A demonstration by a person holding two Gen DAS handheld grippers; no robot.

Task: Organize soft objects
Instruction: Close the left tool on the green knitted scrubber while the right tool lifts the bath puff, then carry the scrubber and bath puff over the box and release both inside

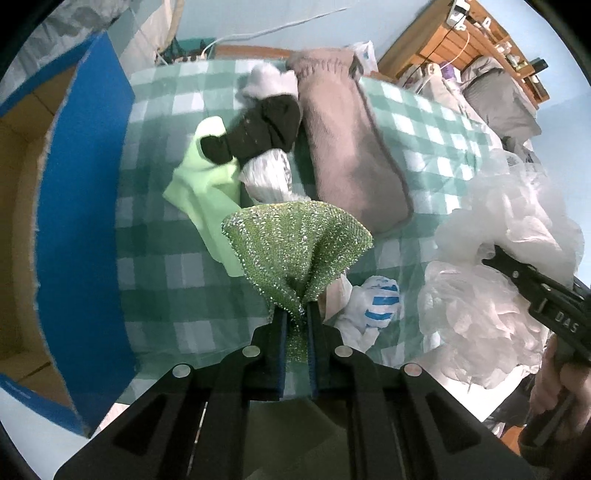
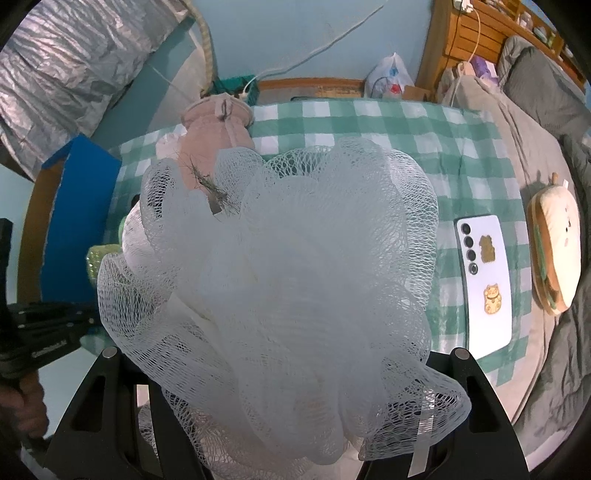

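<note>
My left gripper [image 1: 295, 314] is shut on a sparkly green mesh scrub cloth [image 1: 295, 243] and holds it above the green checked bedcover [image 1: 166, 258]. My right gripper [image 2: 284, 369] is shut on a big white mesh bath pouf [image 2: 280, 266] that fills its view and hides the fingertips; the pouf [image 1: 491, 280] and the right gripper's body [image 1: 546, 295] also show at the right of the left wrist view. On the cover lie a light green cloth [image 1: 203, 177], a black sock [image 1: 266, 129], a white cloth [image 1: 266, 177] and a long pink knitted piece [image 1: 347, 147].
A blue cardboard box [image 1: 85, 221] stands open at the left edge of the bed. A white-and-blue plastic bag [image 1: 373, 306] lies near my left gripper. A phone [image 2: 484, 277] and a burger-shaped plush [image 2: 554, 243] lie at the right. Wooden shelves [image 2: 461, 33] stand behind.
</note>
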